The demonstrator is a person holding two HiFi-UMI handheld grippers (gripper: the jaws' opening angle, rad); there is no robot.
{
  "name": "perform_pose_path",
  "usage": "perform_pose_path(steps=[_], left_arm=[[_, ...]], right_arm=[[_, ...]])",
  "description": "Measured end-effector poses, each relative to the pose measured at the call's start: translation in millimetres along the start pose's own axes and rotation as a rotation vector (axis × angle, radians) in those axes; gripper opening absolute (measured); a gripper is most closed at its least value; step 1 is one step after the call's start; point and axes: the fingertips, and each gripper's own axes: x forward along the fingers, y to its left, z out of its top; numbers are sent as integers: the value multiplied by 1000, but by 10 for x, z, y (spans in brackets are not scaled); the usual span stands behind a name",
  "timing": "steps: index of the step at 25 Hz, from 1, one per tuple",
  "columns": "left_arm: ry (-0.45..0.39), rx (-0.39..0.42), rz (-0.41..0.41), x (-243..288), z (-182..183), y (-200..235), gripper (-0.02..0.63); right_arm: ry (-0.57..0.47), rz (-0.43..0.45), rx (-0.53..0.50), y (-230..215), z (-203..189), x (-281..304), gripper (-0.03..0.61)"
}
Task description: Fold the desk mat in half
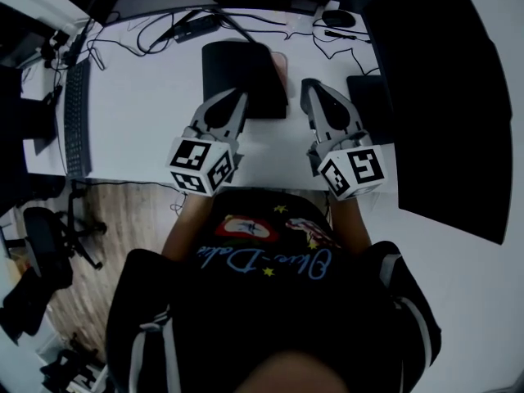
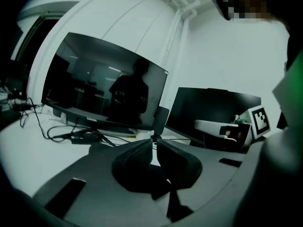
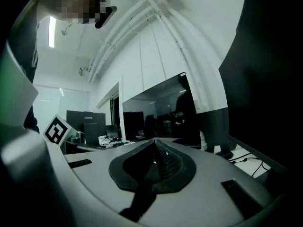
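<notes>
Left gripper view: left hand-held gripper [image 2: 154,142], jaws almost together, empty

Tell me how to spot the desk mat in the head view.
Start at the white desk. At its middle lies the desk mat: a flat dark rectangle. Unlike the long narrow keyboard at the left, it is broad, with a pinkish strip along its right edge.

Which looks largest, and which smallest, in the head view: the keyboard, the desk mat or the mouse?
1. desk mat
2. keyboard
3. mouse, clearly the smallest, though it also lies farthest from the camera.
</notes>
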Motion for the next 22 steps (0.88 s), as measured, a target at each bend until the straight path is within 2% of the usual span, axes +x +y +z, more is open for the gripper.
perform_pose_path(steps=[4,8,12,22], left_arm=[[-3,116,45,-269,261,148,11],[-22,152,32,-471,469,195,9],[-33,191,29,-554,528,222,9],[-59,160,29,-572,595,272,9]], right_arm=[[-13,20,-16,198,137,75,0],[-22,27,-32,348,247,125,0],[-26,23,-57,433,294,170,0],[8,-3,-78,403,263,171,0]])
